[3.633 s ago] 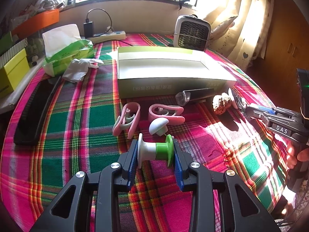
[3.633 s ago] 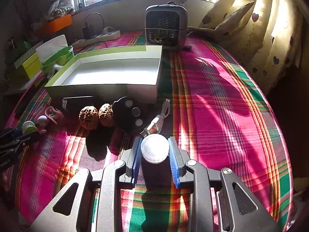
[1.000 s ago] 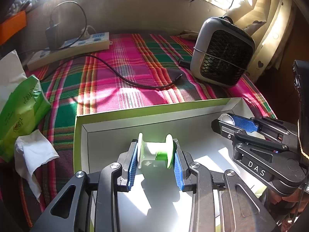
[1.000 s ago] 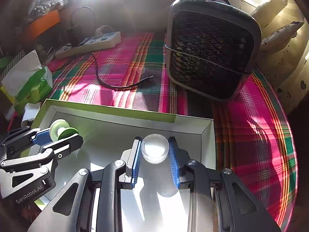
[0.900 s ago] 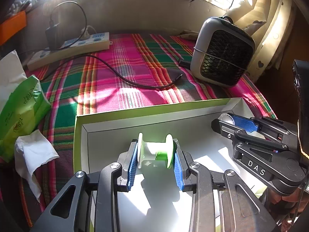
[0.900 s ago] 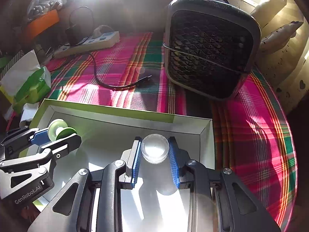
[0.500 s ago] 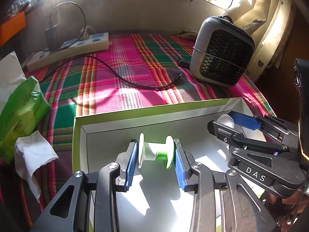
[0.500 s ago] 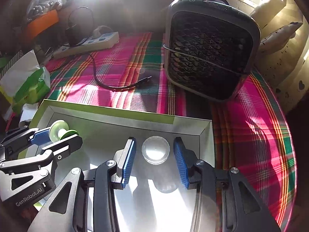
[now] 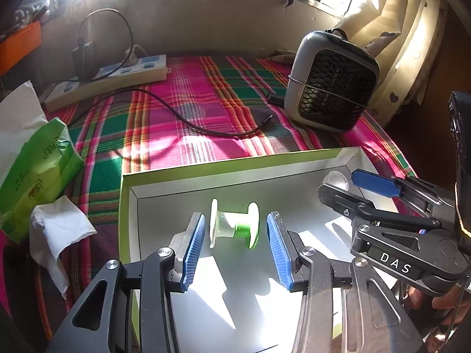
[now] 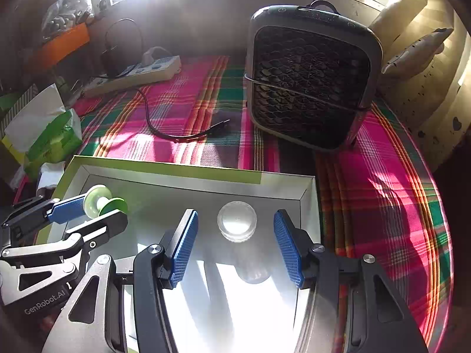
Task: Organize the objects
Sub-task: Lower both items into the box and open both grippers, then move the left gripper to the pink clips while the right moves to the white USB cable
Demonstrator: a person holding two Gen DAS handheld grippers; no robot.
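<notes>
A white and green spool [image 9: 234,229] lies on the floor of a shallow box with a green rim [image 9: 235,163]. My left gripper [image 9: 235,251] is open, its blue pads on either side of the spool and apart from it. A small clear round jar [image 10: 237,220] stands in the same box [image 10: 164,167] near its right wall. My right gripper [image 10: 235,248] is open around the jar without touching it. Each gripper shows in the other's view: the right gripper [image 9: 347,181] and the left gripper [image 10: 91,210].
A grey desk fan [image 9: 331,81] stands behind the box on the plaid cloth. A black cable [image 9: 206,123] and a power strip [image 9: 109,79] lie at the back left. A green tissue pack [image 9: 35,158] and crumpled tissue [image 9: 59,229] lie left of the box.
Both grippers have opened. The left let go of the spool and the right let go of the jar, and both things now rest on the box floor.
</notes>
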